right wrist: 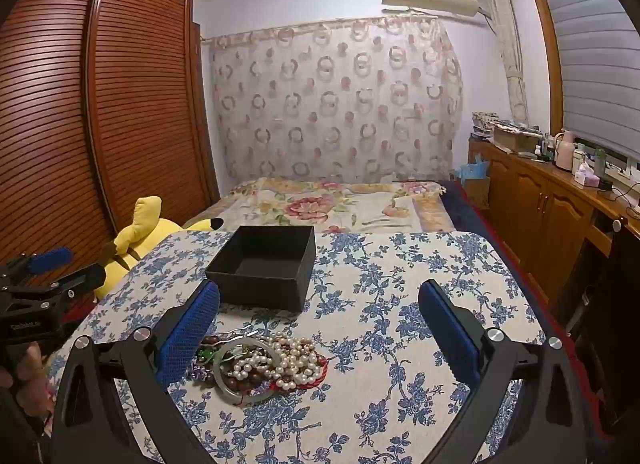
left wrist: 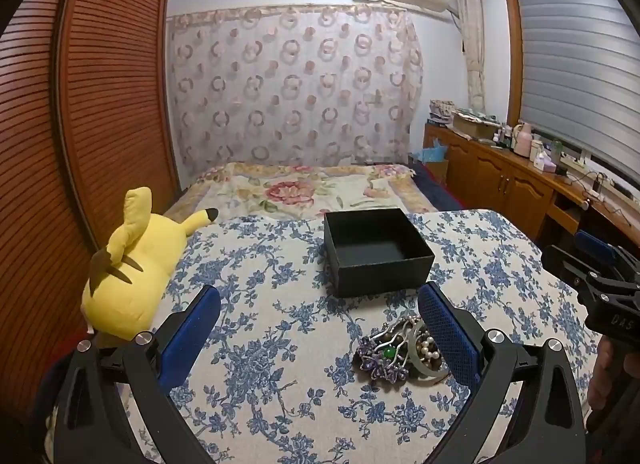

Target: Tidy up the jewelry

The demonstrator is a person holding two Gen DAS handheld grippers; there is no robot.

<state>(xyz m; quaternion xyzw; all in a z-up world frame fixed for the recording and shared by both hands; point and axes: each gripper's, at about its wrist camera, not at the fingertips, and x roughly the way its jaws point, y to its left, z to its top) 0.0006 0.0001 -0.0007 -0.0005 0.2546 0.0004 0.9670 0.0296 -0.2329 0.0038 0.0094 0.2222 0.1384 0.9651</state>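
Both grippers hang wide open and empty over a heap of jewelry on a flowered tablecloth.

The left gripper [left wrist: 320, 328] and right gripper [right wrist: 320, 324] each have their blue pads spread far apart, gripping nothing. The jewelry pile [right wrist: 264, 364], with pearls, a pale bangle [right wrist: 244, 392] and a purple brooch [left wrist: 384, 360], lies on the tablecloth [right wrist: 400, 344] just in front of them. Beyond it stands an open black box [left wrist: 376, 252], empty. A yellow plush toy [left wrist: 128, 276] lies at the table's left edge, the bed [left wrist: 304, 188] behind.
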